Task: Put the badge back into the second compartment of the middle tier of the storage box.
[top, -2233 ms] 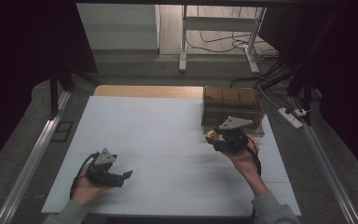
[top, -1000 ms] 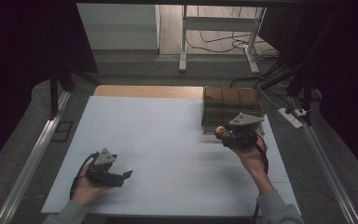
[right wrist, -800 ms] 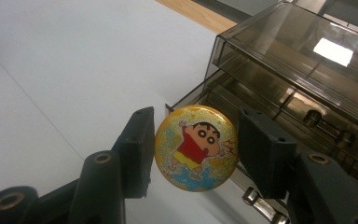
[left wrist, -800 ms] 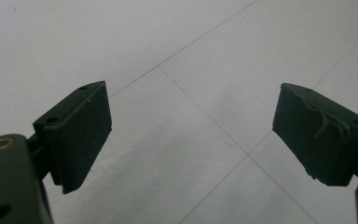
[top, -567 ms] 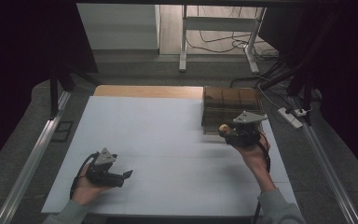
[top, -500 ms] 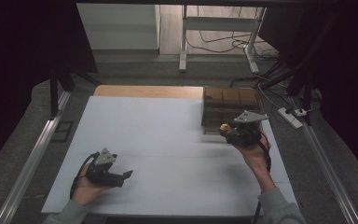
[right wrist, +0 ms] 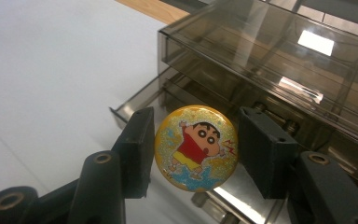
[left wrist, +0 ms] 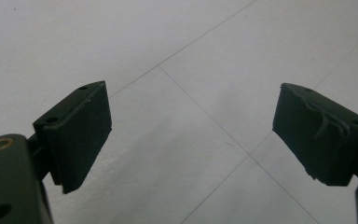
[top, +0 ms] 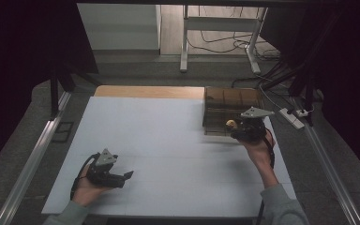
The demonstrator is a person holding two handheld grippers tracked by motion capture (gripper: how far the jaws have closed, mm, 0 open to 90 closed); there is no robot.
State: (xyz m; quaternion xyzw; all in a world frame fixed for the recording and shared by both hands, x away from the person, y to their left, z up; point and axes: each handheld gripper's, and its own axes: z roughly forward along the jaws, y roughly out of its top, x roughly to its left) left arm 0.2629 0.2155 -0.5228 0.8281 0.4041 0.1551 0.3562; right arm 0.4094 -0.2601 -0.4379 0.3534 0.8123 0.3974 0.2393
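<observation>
I hold a round yellow glittered badge with a cartoon figure [right wrist: 196,148] edgewise in my right gripper [right wrist: 193,149], both black pads pressed on its rim, face turned toward the camera. In the high view the badge [top: 231,124] sits at centre right of the frame, at the near edge of the smoked transparent plastic drawer cabinet [top: 232,101].

The relation that governs the next move: in the right gripper view the pulled-out lower drawer [right wrist: 144,100] lies directly behind and below the badge, its open tray running toward the lower left of that frame, while the cabinet's closed upper tiers fill the upper right. I judge the badge must go forward and down over the drawer lip before release; whether it is already above the tray floor I cannot tell.

My left gripper [top: 122,177] rests on the white tabletop [top: 159,136] at lower left, well apart from the cabinet, jaws spread wide on nothing. The right hand is plainly the nearer.
</observation>
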